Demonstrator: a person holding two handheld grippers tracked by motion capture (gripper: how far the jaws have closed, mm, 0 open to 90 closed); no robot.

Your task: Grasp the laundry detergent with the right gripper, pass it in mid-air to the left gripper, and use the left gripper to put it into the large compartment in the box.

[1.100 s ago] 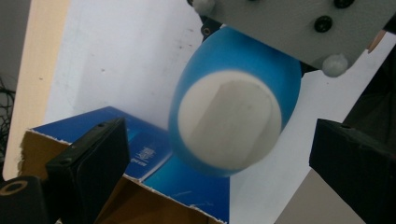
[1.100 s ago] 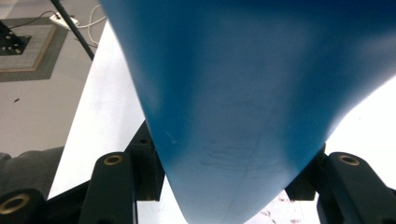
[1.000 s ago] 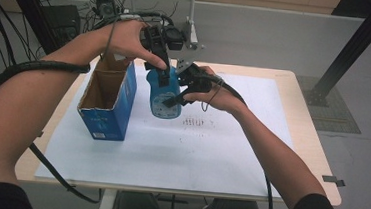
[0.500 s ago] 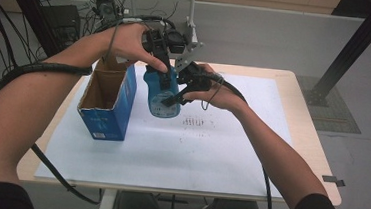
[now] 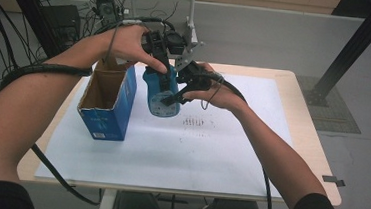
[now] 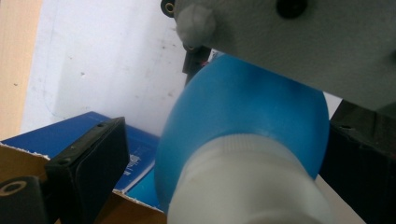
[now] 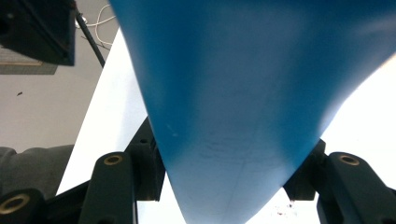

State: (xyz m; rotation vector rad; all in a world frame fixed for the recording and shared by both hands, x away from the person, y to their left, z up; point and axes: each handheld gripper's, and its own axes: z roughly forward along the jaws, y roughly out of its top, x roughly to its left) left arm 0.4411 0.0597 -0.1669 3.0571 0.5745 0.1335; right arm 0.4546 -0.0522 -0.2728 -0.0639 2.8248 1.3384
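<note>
I have the blue bottle point(image 5: 160, 93) in the air over the bench point(image 5: 249, 154), just to the right of the open blue carton point(image 5: 107, 103), and both my claws are on it. My right claw point(image 5: 176, 98) is clamped on the lower body of the bottle; in the right gripper view its two black jaws press the blue wall from either side. My left claw point(image 5: 162, 62) is up at the neck, and in the left gripper view the white cap point(image 6: 243, 186) sits between its jaws, the left pad standing a little off it, so I cannot tell whether that claw truly pinches the cap or only brackets it.

The step, as I judge it, is working the cap while the body is held still. To do it well I should keep the right claw firm but not crushing, since the wall looks soft and would squeeze. The left claw should close squarely on the ribbed cap before turning. I should keep the bottle upright and away from the carton's flaps.
</note>
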